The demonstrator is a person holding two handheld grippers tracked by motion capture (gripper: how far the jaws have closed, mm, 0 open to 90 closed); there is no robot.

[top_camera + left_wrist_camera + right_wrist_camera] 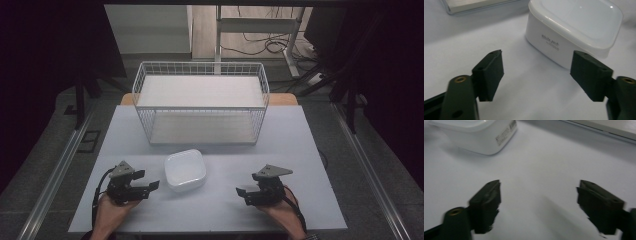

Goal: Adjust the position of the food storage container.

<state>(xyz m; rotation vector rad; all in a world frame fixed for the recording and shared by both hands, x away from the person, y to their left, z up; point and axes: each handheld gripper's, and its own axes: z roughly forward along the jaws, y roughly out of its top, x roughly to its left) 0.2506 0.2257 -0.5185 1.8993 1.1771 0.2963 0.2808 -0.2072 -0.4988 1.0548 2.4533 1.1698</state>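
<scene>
The left gripper's (150, 186) fingers (489, 75) were spread wide, holding nothing. The white box (185, 170) sat on the table (300, 150) just past them, a bit to the right. The right gripper (242, 192) was spread too, but farther away. The left one was nearer.

High view overhead, facing forward; both gripper views low, close, sharing white box (571, 32).
</scene>
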